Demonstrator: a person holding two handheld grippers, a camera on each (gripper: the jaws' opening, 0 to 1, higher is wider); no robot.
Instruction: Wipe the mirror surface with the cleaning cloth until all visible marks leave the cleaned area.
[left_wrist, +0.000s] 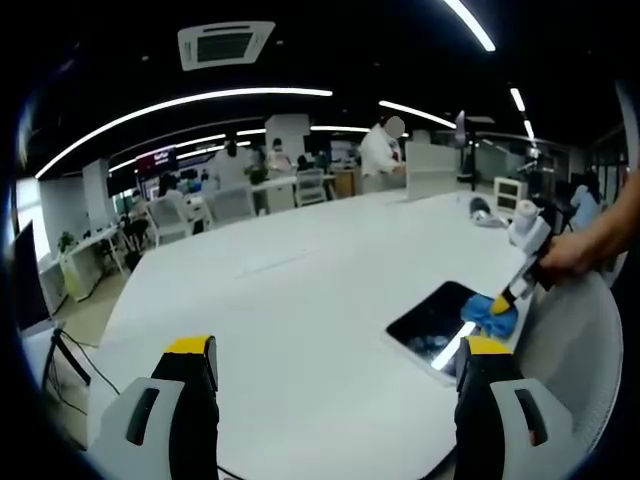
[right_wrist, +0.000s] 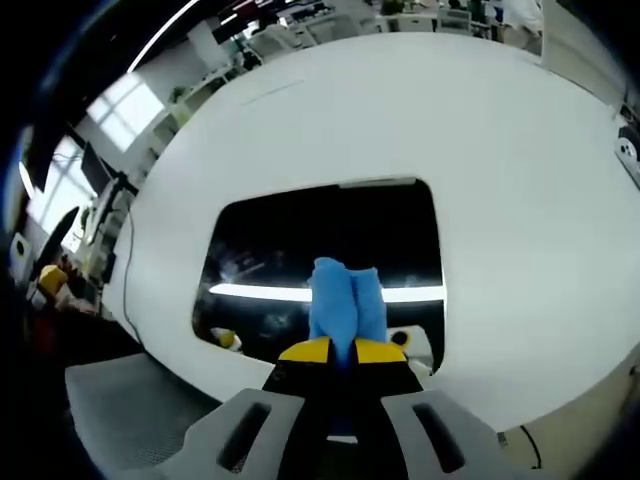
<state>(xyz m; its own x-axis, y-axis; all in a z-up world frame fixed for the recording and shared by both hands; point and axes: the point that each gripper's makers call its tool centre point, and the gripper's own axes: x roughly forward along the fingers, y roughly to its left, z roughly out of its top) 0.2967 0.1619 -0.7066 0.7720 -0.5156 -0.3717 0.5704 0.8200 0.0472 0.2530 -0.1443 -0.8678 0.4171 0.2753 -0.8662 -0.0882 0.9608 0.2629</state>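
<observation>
Bunched blue cleaning cloth (right_wrist: 345, 300) rests on the dark mirror (right_wrist: 290, 240), lying flat

Lit evenly and brightly from long ceiling light strips (left_wrist: 190, 100) curving across the top of the left gripper view. Strong fisheye bending toward every edge. Soft focus on the far background. Bright strip glare reflected across the dark mirror (right_wrist: 330, 250); white table (right_wrist: 500, 130) nearly washed out.

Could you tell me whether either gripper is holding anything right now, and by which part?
The right gripper pinches the blue cleaning cloth by its near end, over the mirror. The left gripper is open, holding nothing.
</observation>
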